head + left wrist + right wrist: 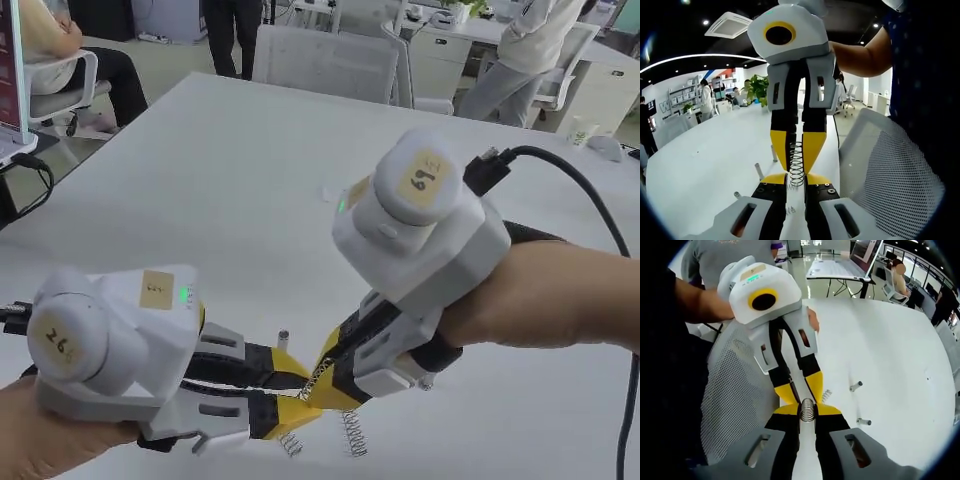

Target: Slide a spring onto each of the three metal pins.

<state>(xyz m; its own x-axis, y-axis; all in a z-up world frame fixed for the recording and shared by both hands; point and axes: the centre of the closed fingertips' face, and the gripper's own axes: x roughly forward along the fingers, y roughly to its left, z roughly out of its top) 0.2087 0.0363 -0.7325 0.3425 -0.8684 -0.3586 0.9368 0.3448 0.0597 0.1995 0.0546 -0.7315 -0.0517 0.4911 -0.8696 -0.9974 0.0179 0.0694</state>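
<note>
**Apparently both grippers are pinching one spring**

The spring (pixel 796 165) is hanging in the air above the near edge of the tabletop (pixel 250 180), running between two sets of jaws that are meeting tip to tip. The right gripper (pixel 807 412) is clamping its sides between the yellow tips. The coil is pointing forward, so that gripper's own view is looking straight down the open bore. The left gripper (pixel 796 181) is closing on the other end, its jaws nearly together with only the wire between them. Holding the spring at both ends is looking like a handover or a re-grip, probably to line the bore up for dropping over a pin.

The pins (pixel 759 171) are standing upright on the tabletop just beyond the grippers. All three are showing bare, so no part of the task is looking done yet. Two loose springs (pixel 352 432) are lying flat at the near edge, right under the grippers, likely kept close for the following rounds. The risk, as I am judging it, is the thin coil twisting or popping out when one gripper lets go.
</note>
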